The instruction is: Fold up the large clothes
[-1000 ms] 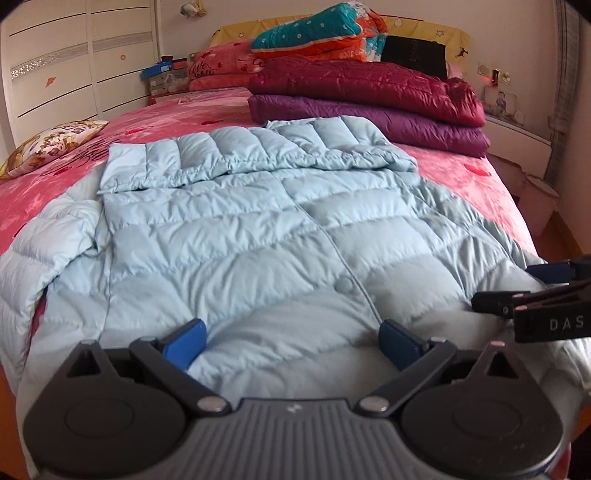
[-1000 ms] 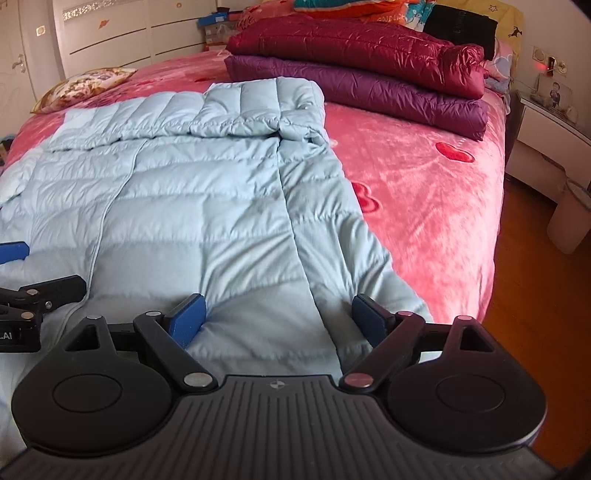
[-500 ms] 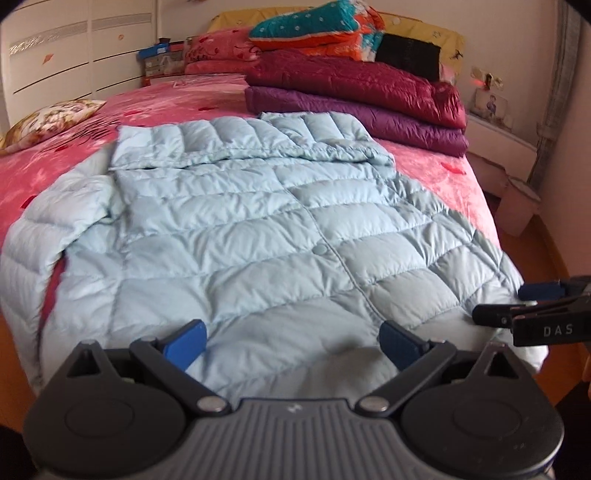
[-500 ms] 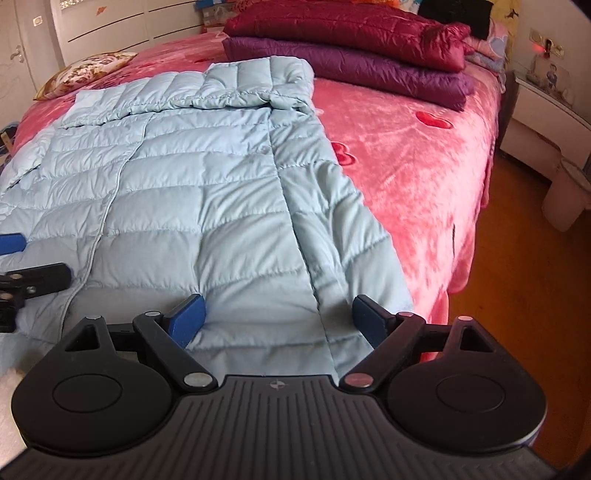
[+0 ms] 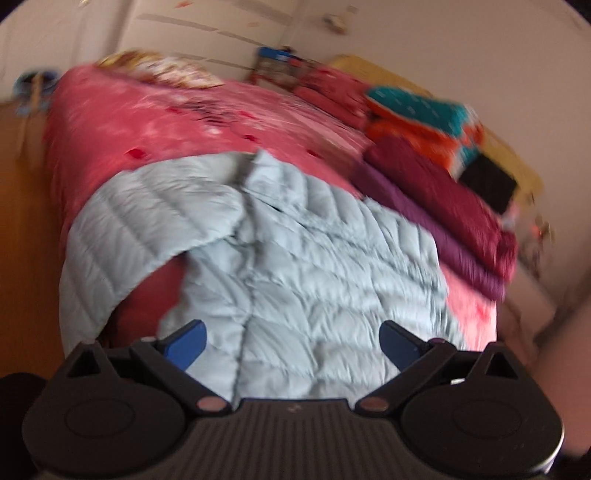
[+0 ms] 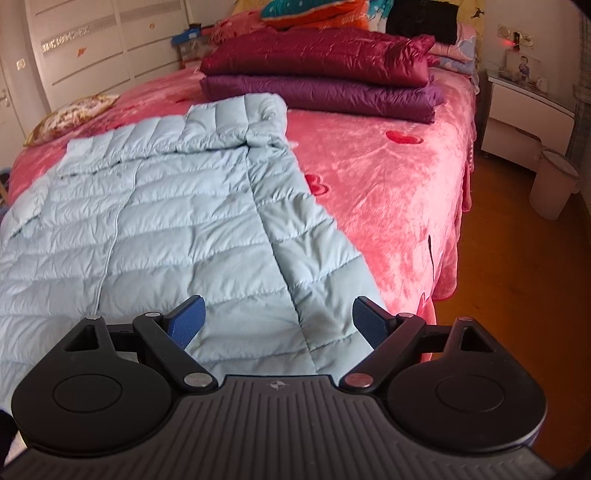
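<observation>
A light blue quilted down jacket [image 6: 177, 221] lies spread flat on the pink bed [image 6: 388, 192], hem toward me, collar at the far end. In the blurred, tilted left wrist view the jacket [image 5: 295, 258] shows with one sleeve [image 5: 140, 236] hanging over the bed's left edge. My left gripper [image 5: 291, 341] is open and empty above the hem. My right gripper [image 6: 279, 321] is open and empty above the jacket's right hem corner.
Folded maroon and purple jackets [image 6: 321, 77] are stacked at the bed's far end, with colourful bedding [image 6: 314, 14] behind. A patterned pillow [image 6: 70, 118] lies far left. A white nightstand [image 6: 524, 110] and bin [image 6: 554, 184] stand right, on the wooden floor [image 6: 517, 280].
My left gripper has swung sharply left and tilted, so its view is blurred and shows the bed's left edge. My right gripper has pulled back slightly. Both stay open.
</observation>
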### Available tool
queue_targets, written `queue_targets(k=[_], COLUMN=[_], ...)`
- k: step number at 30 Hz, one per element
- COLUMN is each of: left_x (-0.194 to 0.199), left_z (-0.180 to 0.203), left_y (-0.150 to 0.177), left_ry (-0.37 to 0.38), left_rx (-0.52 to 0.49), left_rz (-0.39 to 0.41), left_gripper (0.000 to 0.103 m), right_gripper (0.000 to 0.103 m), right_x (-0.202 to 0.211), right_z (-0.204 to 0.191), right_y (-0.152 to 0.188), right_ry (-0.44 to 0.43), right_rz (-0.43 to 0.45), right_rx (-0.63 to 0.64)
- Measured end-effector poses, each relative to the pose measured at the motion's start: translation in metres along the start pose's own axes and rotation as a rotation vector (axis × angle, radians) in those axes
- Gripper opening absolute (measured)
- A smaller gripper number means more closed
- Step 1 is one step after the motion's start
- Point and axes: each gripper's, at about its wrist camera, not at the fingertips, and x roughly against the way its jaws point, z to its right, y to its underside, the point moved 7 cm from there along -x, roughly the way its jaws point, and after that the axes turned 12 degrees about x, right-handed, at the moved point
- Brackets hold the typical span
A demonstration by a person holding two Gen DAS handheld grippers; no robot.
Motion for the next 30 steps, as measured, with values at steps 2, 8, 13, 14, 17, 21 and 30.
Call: queue_targets(k=[2,8,13,14,17,21,30], left_x=[-0.001,-0.011,-0.019,-0.021,-0.026,-0.038,-0.064], left_z=[-0.011,-0.033,-0.051,-0.054,-0.067,-0.085,-0.114], left_y=[-0.009,-0.024,-0.042,-0.046,-0.054,-0.058,-0.049], left_ry=[0.011,0.005,-0.023,-0.031,-0.054,-0.016,0.167], left_rx=[0.093,0.269,0.336,0.351,0.394,0.543,0.954], left_rz=[0.004,0.01,0.045,0.051,0.067,0.039,0.007], left_gripper=[0.099,0.099,0.099,0.099,0.099,0.098,0.098], right_gripper=[0.103,0.103,0.103,0.103,0.103,0.103,0.103], right_x=[0.0,-0.004,-0.006,-0.006,-0.006,-0.01,-0.027], right_z=[0.001,0.007,0.016,0.018,0.025,0.035,0.031], right_y=[-0.002,-0.005,-0.004,-0.004,-0.005,-0.007,-0.007], right_ry=[0.001,-0.004,-0.009,-0.009,-0.018,-0.026,-0.059], right_rz=[0.013,0.039,0.054,0.057,0.071,0.077,0.033], right_rx=[-0.017,-0.055,-0.099,-0.113,-0.16,-0.209,-0.204])
